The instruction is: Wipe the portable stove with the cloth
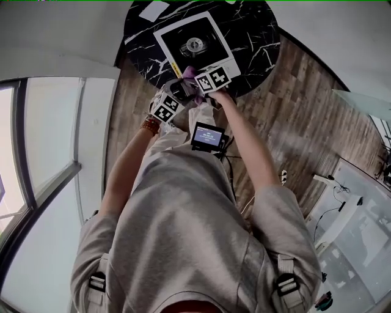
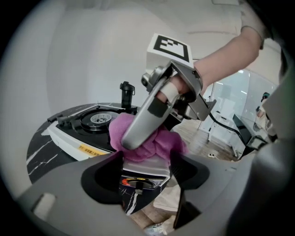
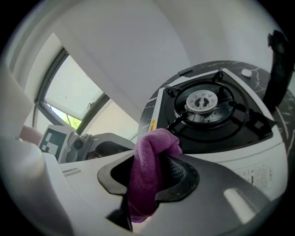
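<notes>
One round black marble desk (image 1: 259, 33) carries one white portable stove (image 1: 215, 40). It sits at an angle, with its single burner (image 1: 194, 44) in the middle. The stove's near side lies close to the desk's near rim, so little bare top is left there. More open marble shows to the right of the stove and on the far side. One small white piece (image 1: 153, 11) lies at the far left. Wooden floor (image 1: 293, 104) runs free round the right of the desk, and a window wall closes the left.

Two grippers meet at the stove's near corner, touching or almost so. The right gripper (image 3: 148, 169) has its jaws closed on the one purple cloth (image 3: 150, 173). The cloth is folded over the jaw tips and hangs below them, just short of the stove's white edge. The left gripper (image 2: 146, 159) has its jaws wide apart. The bunched cloth and the right gripper's tip sit at their mouth, filling the gap, and the pads show no squeeze on the cloth. One small screen (image 1: 208, 136) hangs at the person's waist.
</notes>
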